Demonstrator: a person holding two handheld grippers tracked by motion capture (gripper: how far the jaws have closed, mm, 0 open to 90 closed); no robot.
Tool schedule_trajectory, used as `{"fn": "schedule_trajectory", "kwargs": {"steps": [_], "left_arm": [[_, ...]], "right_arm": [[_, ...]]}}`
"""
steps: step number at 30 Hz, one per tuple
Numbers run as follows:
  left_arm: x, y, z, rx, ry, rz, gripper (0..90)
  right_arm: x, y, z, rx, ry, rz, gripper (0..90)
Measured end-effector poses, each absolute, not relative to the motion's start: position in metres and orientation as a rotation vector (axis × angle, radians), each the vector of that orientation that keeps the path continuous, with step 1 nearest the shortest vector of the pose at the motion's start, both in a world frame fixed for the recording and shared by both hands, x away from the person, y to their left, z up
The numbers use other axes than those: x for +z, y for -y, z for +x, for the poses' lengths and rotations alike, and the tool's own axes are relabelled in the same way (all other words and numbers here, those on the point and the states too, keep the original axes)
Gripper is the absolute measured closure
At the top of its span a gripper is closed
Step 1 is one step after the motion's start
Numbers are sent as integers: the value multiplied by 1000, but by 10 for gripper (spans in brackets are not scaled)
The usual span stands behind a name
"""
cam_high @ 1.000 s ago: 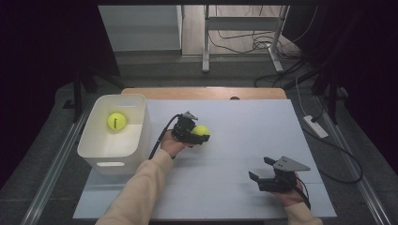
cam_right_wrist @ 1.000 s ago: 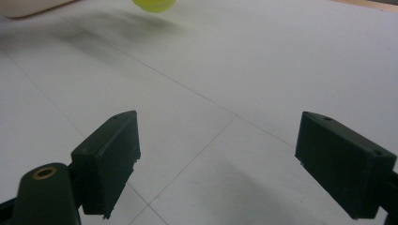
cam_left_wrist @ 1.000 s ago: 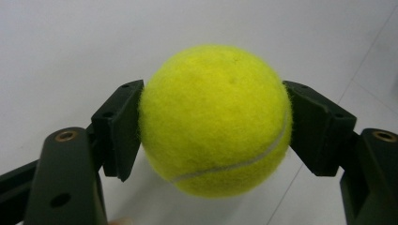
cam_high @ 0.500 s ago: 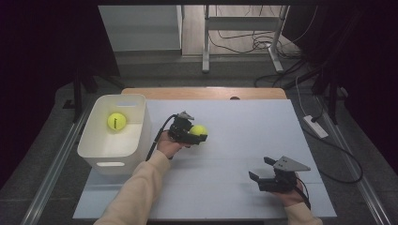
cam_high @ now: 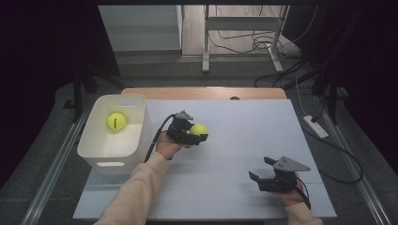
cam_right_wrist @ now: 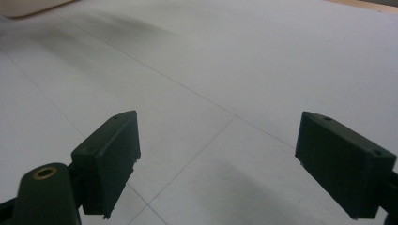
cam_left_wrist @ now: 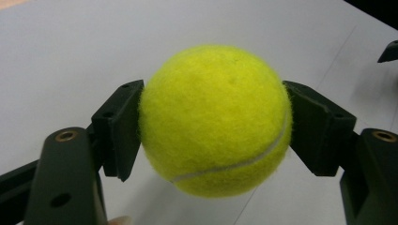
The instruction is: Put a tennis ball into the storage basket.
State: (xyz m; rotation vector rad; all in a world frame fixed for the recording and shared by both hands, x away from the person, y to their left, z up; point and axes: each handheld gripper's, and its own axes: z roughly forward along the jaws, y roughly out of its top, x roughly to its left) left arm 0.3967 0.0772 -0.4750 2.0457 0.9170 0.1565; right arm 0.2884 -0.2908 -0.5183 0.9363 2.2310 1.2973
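My left gripper (cam_high: 199,132) is shut on a yellow tennis ball (cam_high: 198,129) near the middle of the white table, a little above it. Both black pads press the tennis ball (cam_left_wrist: 216,119) on its sides in the left gripper view, where my left gripper (cam_left_wrist: 213,126) rises from the bottom. A second tennis ball (cam_high: 116,121) lies inside the white bin (cam_high: 96,150) at the left. My right gripper (cam_high: 261,169) rests low at the table's front right, open. In the right gripper view my right gripper (cam_right_wrist: 218,161) has bare table between its fingers.
The white table top (cam_high: 244,122) stretches wide between the two hands. A wooden strip (cam_high: 206,92) runs along its far edge. A power strip (cam_high: 315,126) and cables lie on the floor at the right. Metal rails flank the table on both sides.
The left hand has drifted slightly toward the bin with the ball held. The right gripper has stayed where it was.
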Motion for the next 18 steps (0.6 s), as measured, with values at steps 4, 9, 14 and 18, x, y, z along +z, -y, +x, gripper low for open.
{"fn": "schedule_trajectory", "kwargs": {"steps": [4,9,14,18], "left_arm": [[-471,-78,394,162,-906,2033,273],[-465,-80,389,172,-894,2014,273],[-458,-84,385,180,-881,1993,273],[-453,-86,381,186,-870,1978,273]], "right_arm": [[-518,291,289,1296,-2229,939,143],[-518,291,289,1296,-2228,940,143],[-518,291,289,1296,-2225,941,143],[-518,291,289,1296,-2224,941,143]]}}
